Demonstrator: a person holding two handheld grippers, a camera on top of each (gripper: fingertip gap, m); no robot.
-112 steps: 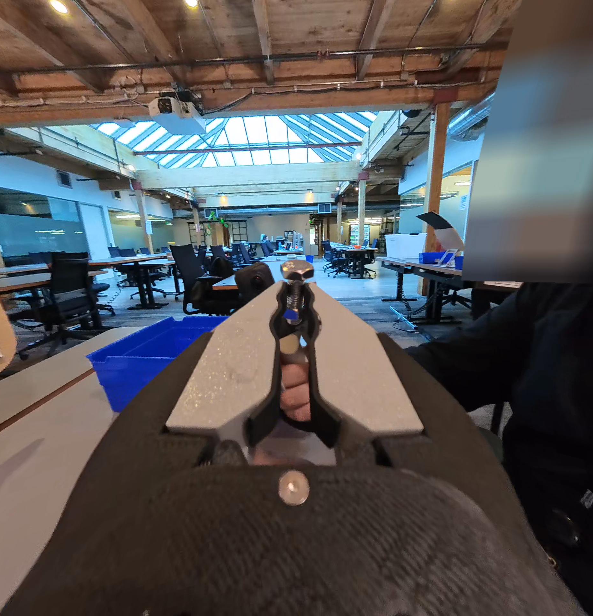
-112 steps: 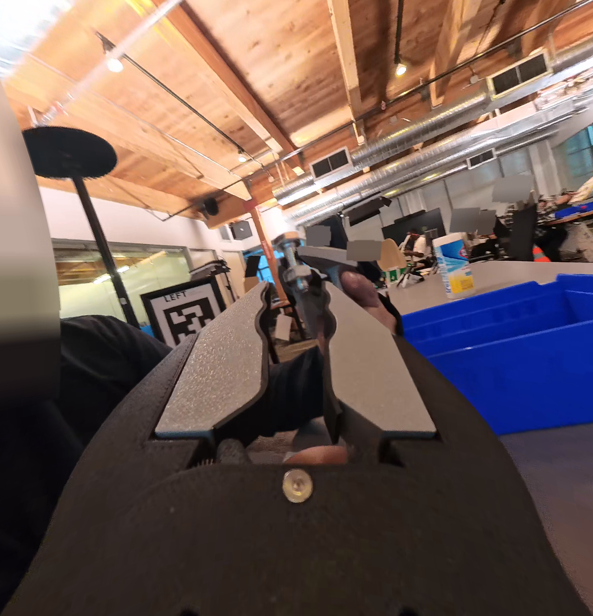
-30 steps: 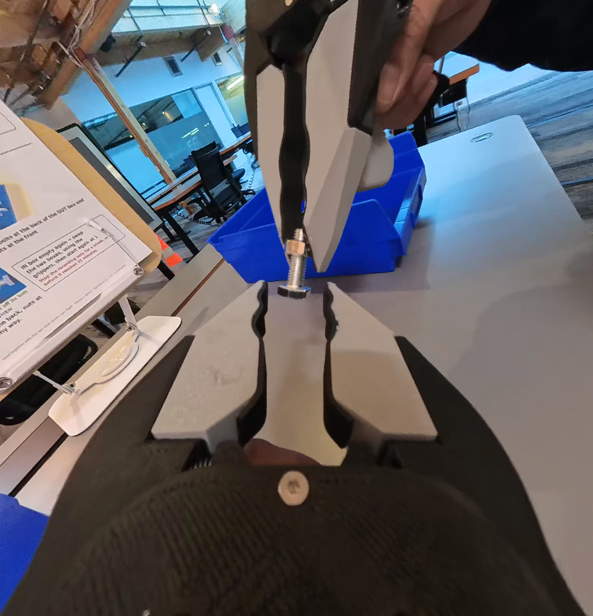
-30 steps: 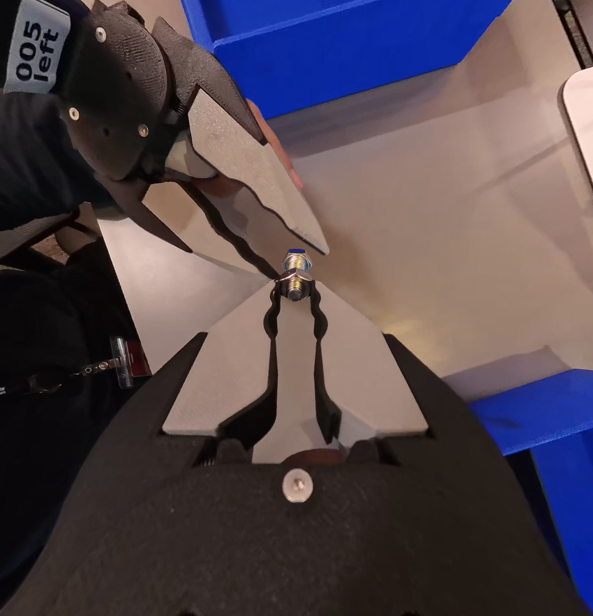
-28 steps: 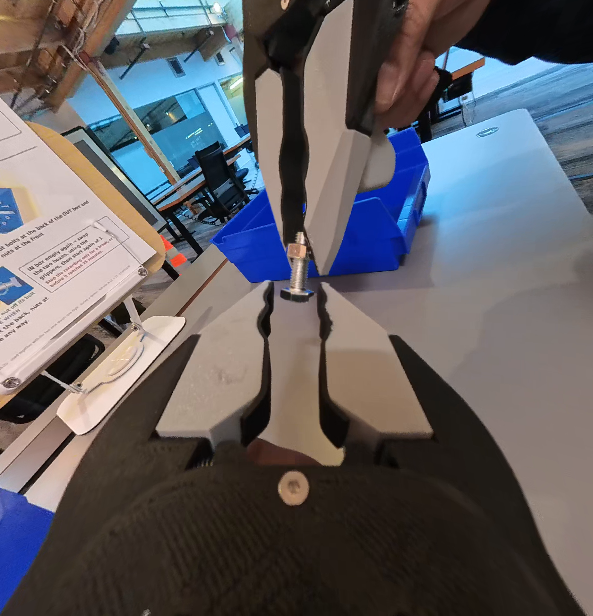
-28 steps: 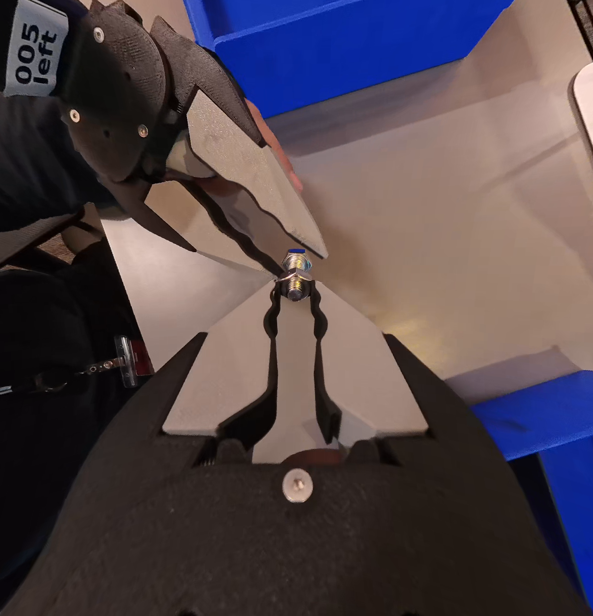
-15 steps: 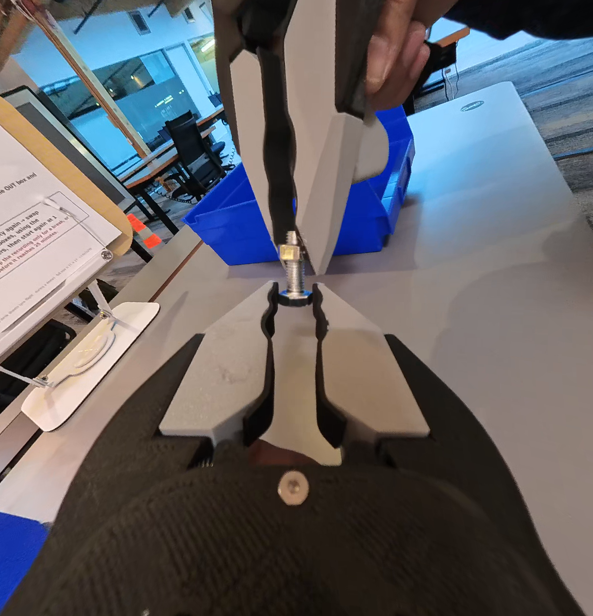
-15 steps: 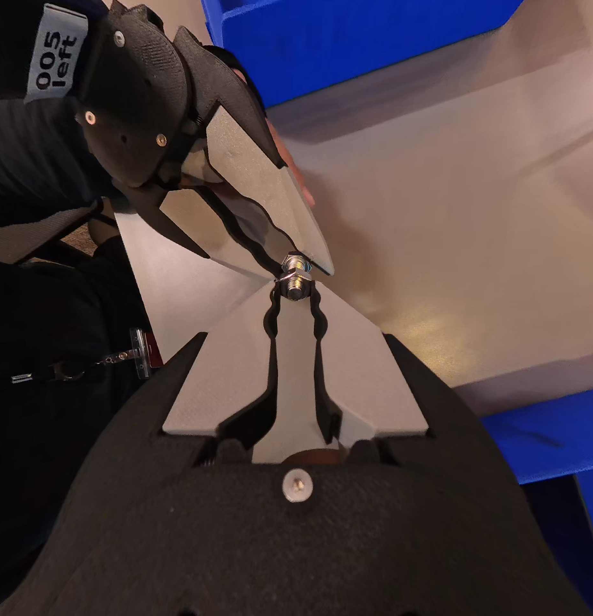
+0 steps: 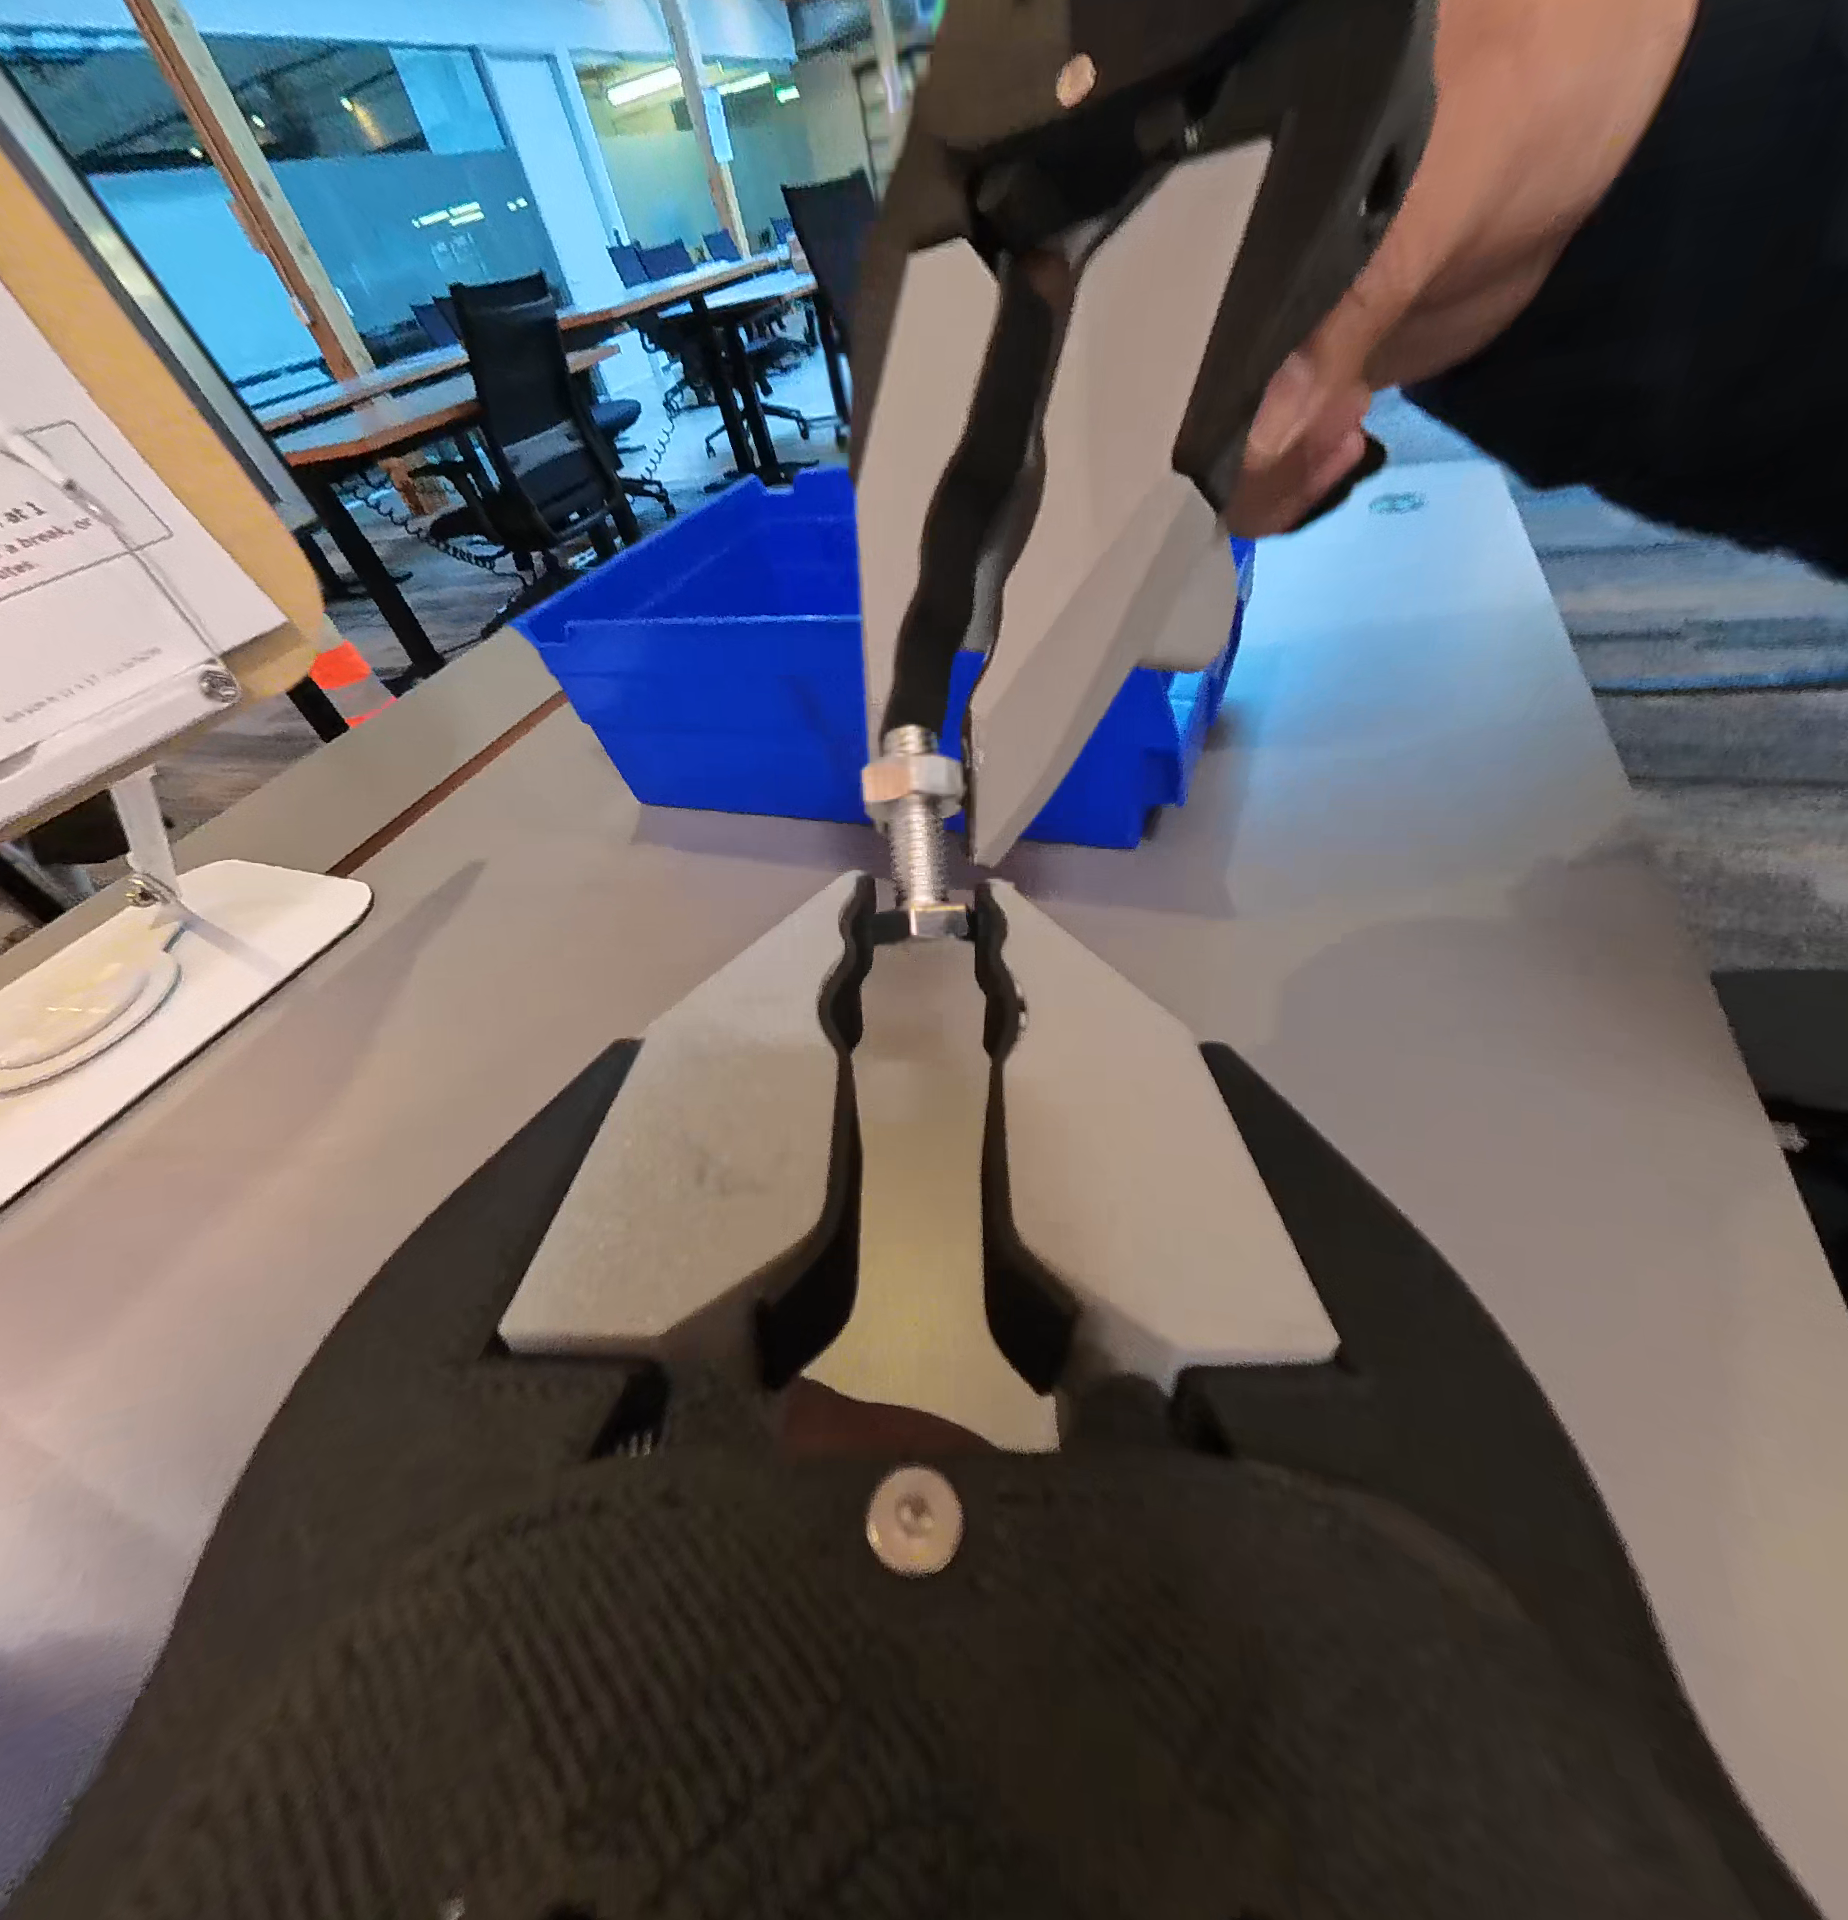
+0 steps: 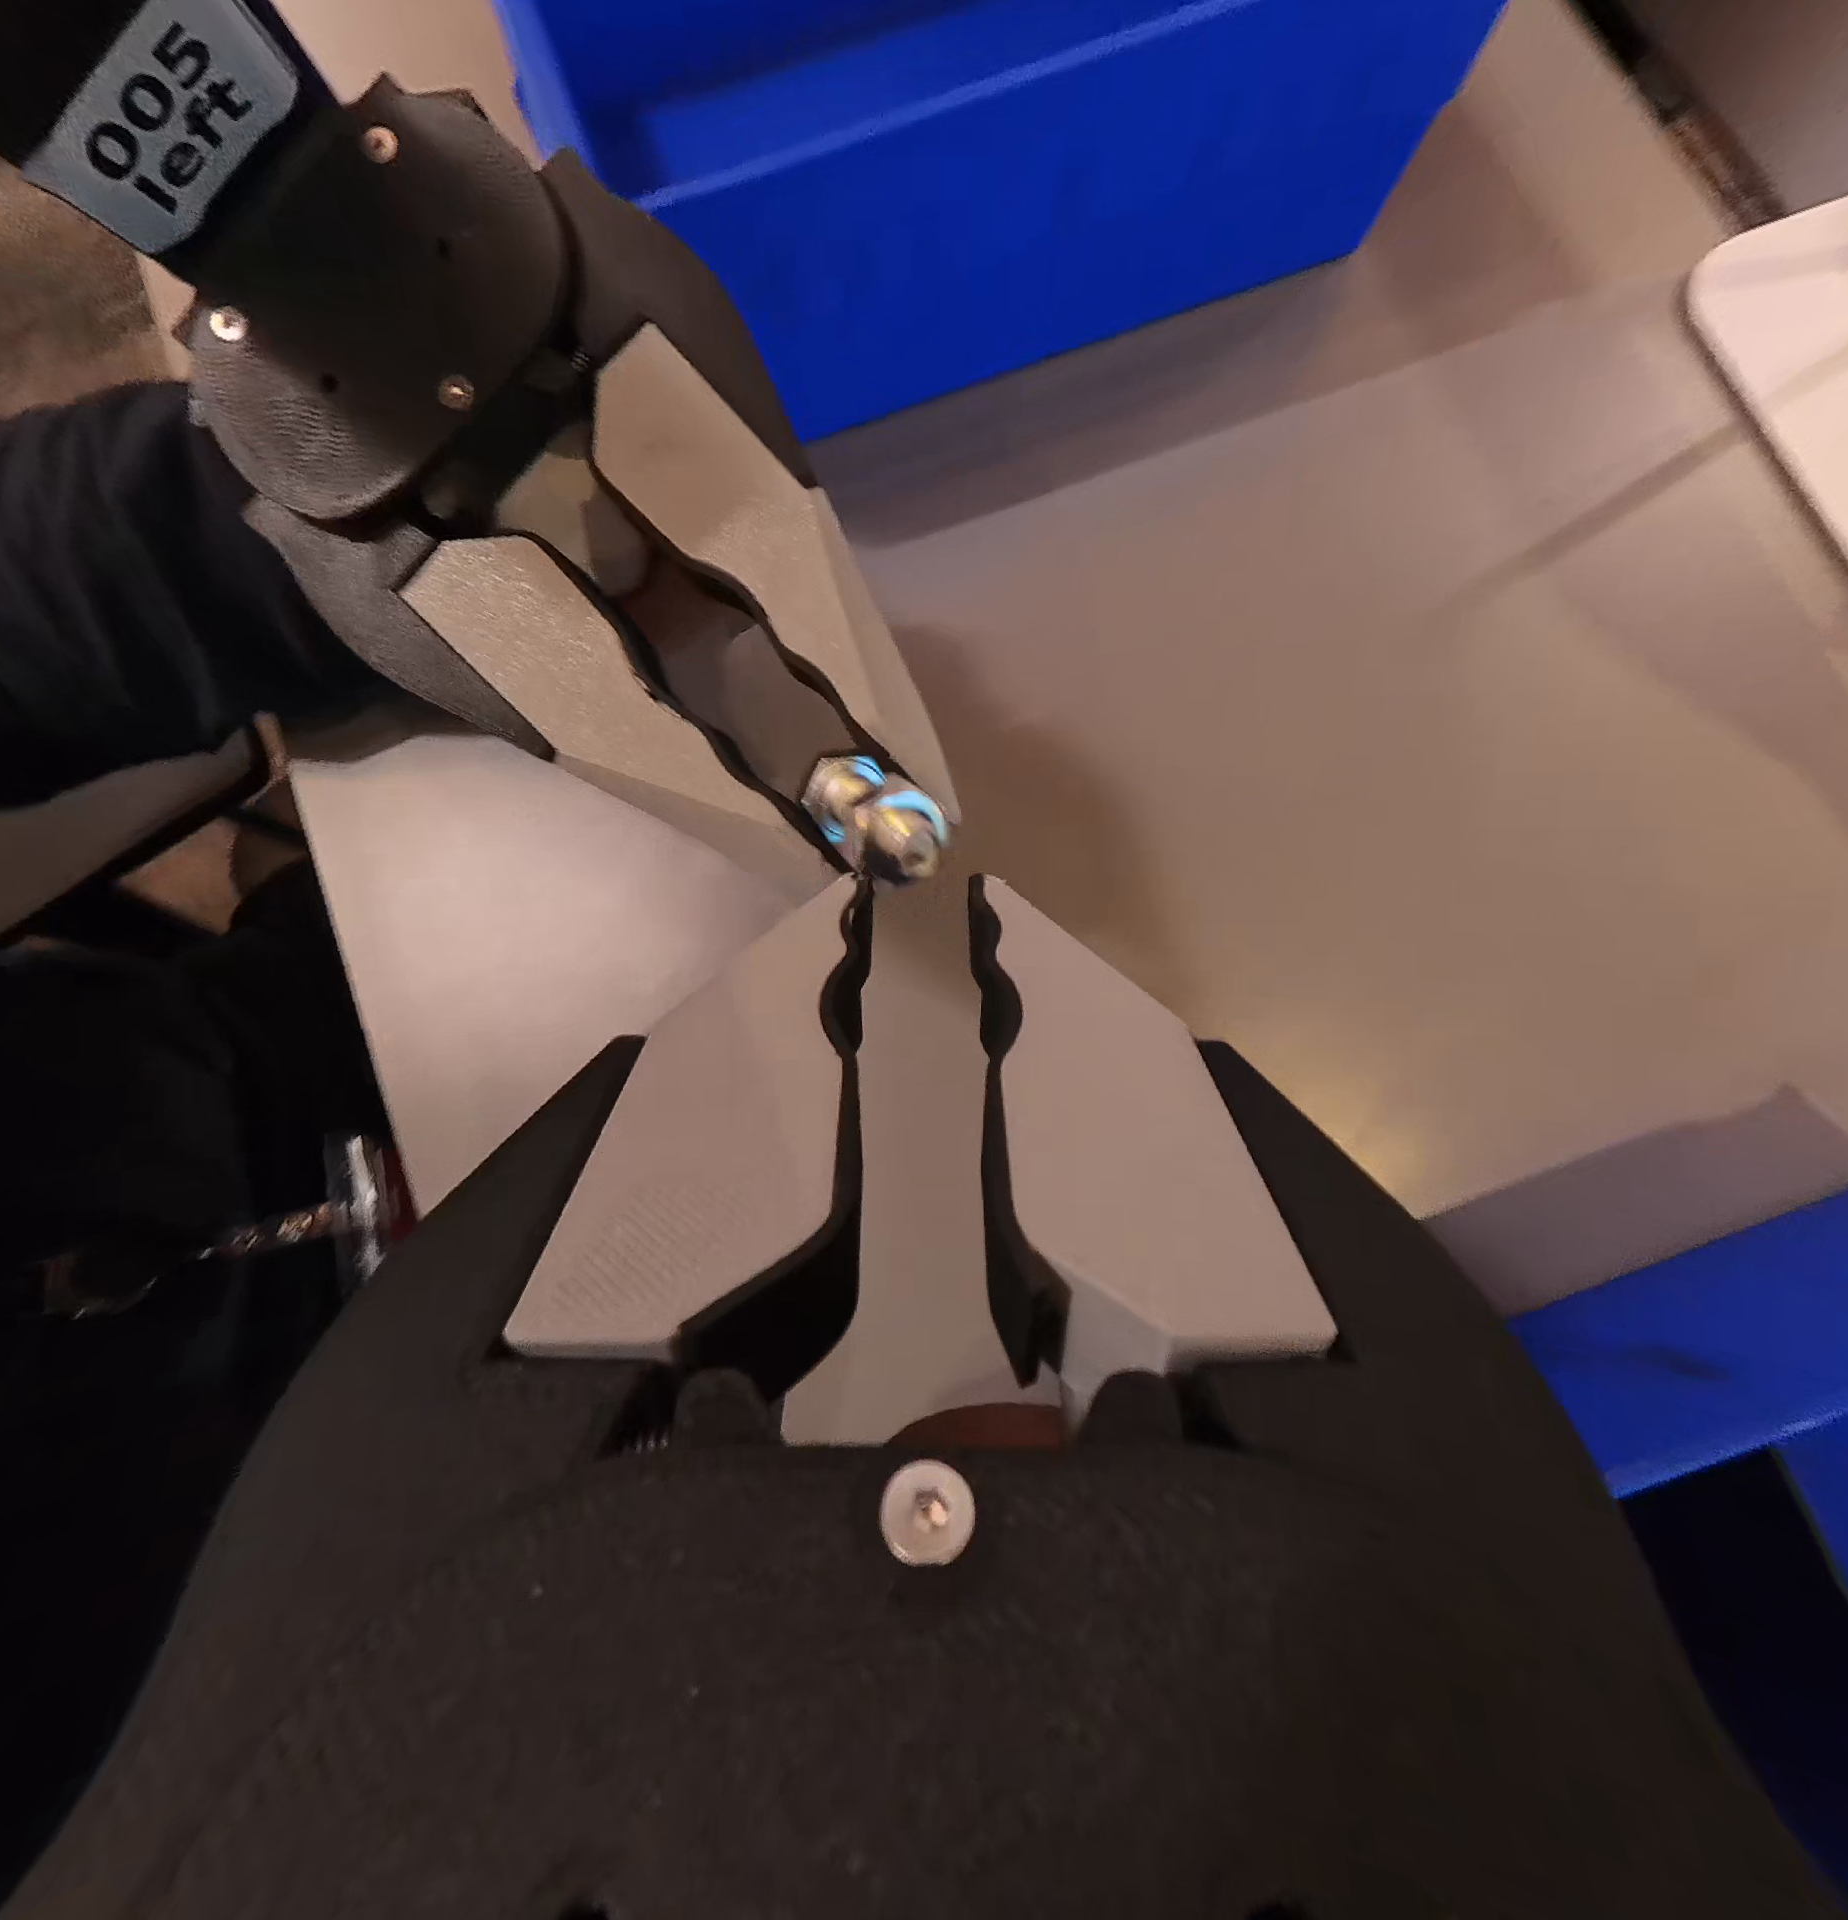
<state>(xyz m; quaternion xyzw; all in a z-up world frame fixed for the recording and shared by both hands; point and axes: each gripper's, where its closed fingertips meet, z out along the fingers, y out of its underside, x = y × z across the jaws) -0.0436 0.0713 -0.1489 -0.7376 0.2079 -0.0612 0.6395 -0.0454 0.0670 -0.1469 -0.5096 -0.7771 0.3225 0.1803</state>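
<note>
Above the grey table (image 9: 1315,935), the left gripper (image 9: 922,914) clamps the bolt (image 9: 918,852) by its head; the right gripper (image 10: 915,883), parted and empty, sits just beside the nut (image 9: 907,781).

Two grippers, the left gripper (image 9: 920,920) and the right gripper (image 10: 918,883); one bolt (image 9: 918,862) with one nut (image 9: 904,781); two blue bins (image 10: 1003,208) (image 10: 1678,1340); one white stand (image 9: 120,997); one grey tabletop (image 9: 1367,987).

blue bin (image 9: 754,686), sign stand (image 9: 99,935), grey table (image 9: 1419,935)
</note>
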